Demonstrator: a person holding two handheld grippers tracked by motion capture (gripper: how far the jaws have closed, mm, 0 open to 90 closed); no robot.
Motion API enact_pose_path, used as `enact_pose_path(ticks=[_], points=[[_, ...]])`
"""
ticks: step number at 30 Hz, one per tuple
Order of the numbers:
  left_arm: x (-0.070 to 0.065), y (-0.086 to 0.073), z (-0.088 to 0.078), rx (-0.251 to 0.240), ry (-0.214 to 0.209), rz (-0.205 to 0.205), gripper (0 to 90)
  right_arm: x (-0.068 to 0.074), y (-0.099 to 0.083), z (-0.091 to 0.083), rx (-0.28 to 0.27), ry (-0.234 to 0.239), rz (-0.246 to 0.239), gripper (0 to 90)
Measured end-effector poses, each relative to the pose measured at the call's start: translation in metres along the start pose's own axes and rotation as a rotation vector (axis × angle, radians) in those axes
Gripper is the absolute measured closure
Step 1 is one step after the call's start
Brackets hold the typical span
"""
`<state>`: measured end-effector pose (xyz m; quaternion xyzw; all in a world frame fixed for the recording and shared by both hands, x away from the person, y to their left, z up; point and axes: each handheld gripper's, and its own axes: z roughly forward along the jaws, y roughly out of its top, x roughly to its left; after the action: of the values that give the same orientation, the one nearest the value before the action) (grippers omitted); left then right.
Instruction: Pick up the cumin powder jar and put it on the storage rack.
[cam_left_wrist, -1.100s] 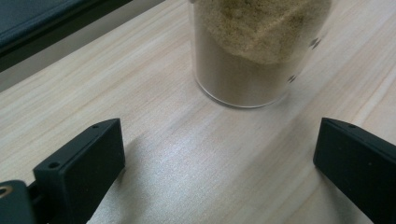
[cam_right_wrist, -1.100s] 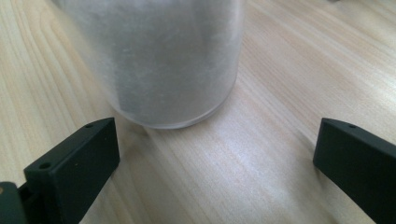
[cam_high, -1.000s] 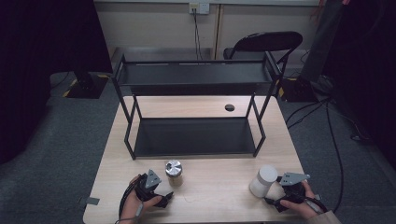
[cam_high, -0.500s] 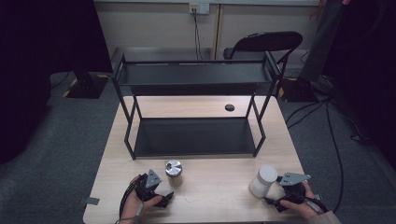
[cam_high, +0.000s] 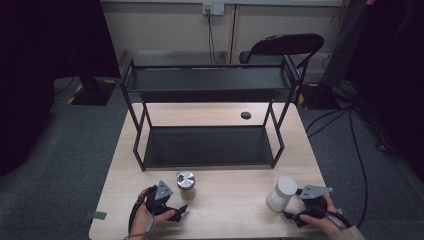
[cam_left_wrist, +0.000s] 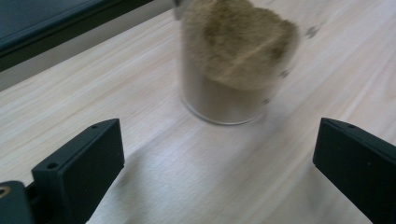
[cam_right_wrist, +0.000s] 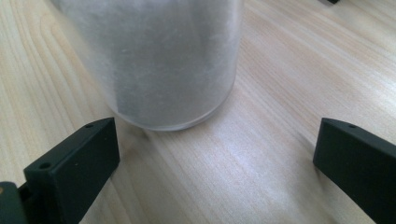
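High view: your left tool (cam_high: 176, 210) and right tool (cam_high: 292, 214), both spread, flank the black two-tier metal rack (cam_high: 207, 117), each facing a jar for pickup.

A light wooden table (cam_high: 225, 197) is set on grey carpet (cam_high: 60, 145). A black two-tier metal shelf (cam_high: 207, 82) is placed on the far half of the table. Behind the table, a black folding chair (cam_high: 280, 47) is seen against a pale wall (cam_high: 165, 25), where a cable hangs from a socket (cam_high: 212, 8). Dark curtains (cam_high: 45, 45) are hung left of the table.
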<state>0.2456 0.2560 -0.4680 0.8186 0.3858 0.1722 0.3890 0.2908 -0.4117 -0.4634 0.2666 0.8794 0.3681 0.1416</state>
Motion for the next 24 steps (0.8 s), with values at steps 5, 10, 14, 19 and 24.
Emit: enact_pose_path(ticks=[5,10,14,19,24], points=[[-0.002,0.002,-0.002,-0.014,-0.01,0.007,1.1,0.0,-0.001,0.0,-0.003,-0.001,0.001,0.0],[-0.001,0.003,-0.006,-0.033,-0.011,-0.002,1.1,0.0,-0.001,0.0,-0.005,-0.001,0.001,0.0],[-0.002,0.007,-0.007,-0.042,-0.01,-0.004,1.1,0.0,-0.001,0.0,-0.005,-0.002,0.001,0.0],[-0.003,0.009,-0.007,-0.054,-0.009,-0.008,1.1,0.0,-0.001,0.0,-0.006,-0.002,0.001,0.0],[-0.004,0.011,-0.006,-0.07,-0.005,-0.014,1.0,0.001,-0.001,0.0,-0.006,-0.002,0.001,0.0]])
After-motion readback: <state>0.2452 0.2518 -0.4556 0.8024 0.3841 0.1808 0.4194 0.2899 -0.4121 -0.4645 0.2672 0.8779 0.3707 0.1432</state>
